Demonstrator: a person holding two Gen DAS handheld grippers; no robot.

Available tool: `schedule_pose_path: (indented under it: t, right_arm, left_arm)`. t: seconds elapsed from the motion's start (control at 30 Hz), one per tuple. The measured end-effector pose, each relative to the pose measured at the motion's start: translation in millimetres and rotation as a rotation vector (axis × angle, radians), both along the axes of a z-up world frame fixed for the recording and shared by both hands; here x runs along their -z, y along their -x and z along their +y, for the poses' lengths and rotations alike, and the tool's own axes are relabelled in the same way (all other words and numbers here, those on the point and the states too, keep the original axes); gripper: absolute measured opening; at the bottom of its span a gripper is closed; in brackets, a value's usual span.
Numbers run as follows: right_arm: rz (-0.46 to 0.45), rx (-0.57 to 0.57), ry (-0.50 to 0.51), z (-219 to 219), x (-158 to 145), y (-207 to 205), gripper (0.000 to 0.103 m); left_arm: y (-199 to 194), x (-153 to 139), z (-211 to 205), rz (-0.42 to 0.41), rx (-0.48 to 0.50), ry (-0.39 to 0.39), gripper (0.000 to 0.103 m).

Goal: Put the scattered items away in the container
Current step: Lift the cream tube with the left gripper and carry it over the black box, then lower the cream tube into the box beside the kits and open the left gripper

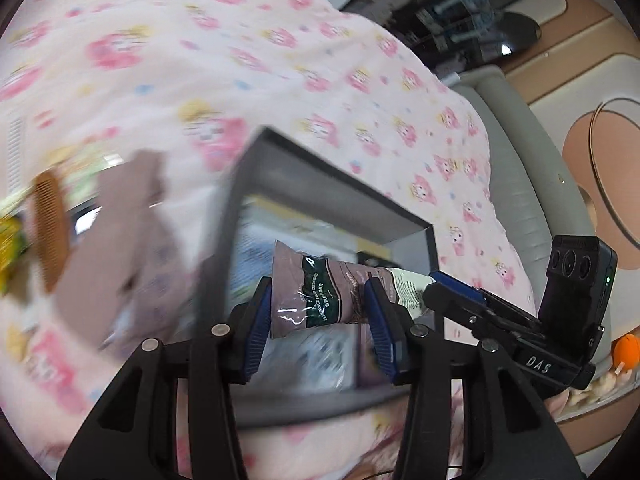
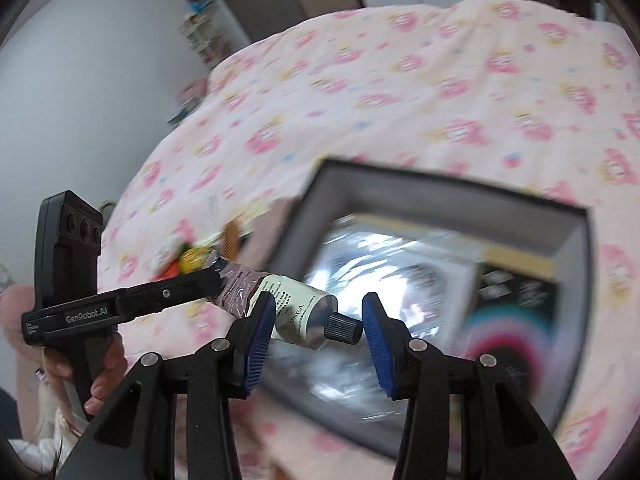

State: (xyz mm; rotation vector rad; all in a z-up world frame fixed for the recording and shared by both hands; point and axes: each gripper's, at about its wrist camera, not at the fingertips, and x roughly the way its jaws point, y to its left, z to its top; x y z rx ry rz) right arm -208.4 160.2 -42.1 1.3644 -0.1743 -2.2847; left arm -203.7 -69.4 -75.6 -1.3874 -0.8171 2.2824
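Pink floral bedding lay under the open box, above which both the left gripper and the right gripper pinched one tube, best released together, low inside.

Both grippers angled downward, side by side.
The left gripper and right gripper each clamp something; a hand grips the left handle.

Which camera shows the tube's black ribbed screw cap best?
The right wrist view: the black ribbed screw cap sits in plain sight on the cream-and-mauve tube. In the left wrist view the right gripper hides that end of the tube.
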Motion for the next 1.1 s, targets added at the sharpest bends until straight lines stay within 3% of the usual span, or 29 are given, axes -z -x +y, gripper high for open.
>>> schedule_pose_path:
  t: [0.17,0.23,0.27,0.3,0.37,0.4,0.5,0.7,0.93,1.1]
  right_arm:
    - [-0.022,0.079,-0.032,45.8,20.7,41.8,0.042]
    - [-0.028,0.089,-0.049,54.5,31.2,54.8,0.042]
    - [-0.028,0.089,-0.04,58.7,37.2,62.0,0.04]
    - [-0.043,0.071,0.012,62.9,40.7,66.1,0.036]
    - [-0.078,0.039,0.09,60.0,47.0,74.8,0.036]
    - [-0.071,0.033,0.04,52.4,49.9,78.7,0.036]
    - [-0.063,0.043,-0.098,41.4,66.7,81.4,0.036]
    - [-0.093,0.126,-0.126,63.0,78.2,73.3,0.036]
    - [-0.125,0.189,-0.07,85.1,73.6,63.7,0.036]
    - [-0.158,0.168,-0.035,81.5,78.2,69.4,0.036]
  left_arm:
    - [56.6,17.0,44.7,-0.014,0.042,0.055,0.045]
    - [73.8,31.2,55.6,-0.05,0.055,0.034,0.042]
    - [81.0,38.5,61.8,-0.068,0.079,0.007,0.036]
    - [87.1,45.2,67.7,-0.09,0.099,-0.012,0.036]
    - [98.0,56.6,82.1,-0.118,0.118,0.048,0.035]
    - [102.3,61.7,87.7,-0.127,0.122,0.078,0.035]
    - [105.6,69.0,94.9,-0.142,0.137,0.108,0.035]
    - [91.6,61.6,86.5,-0.107,0.114,0.208,0.035]
    - [87.6,59.2,72.0,-0.077,0.066,0.241,0.035]
    - [94.5,63.7,67.2,-0.076,0.014,0.291,0.035]
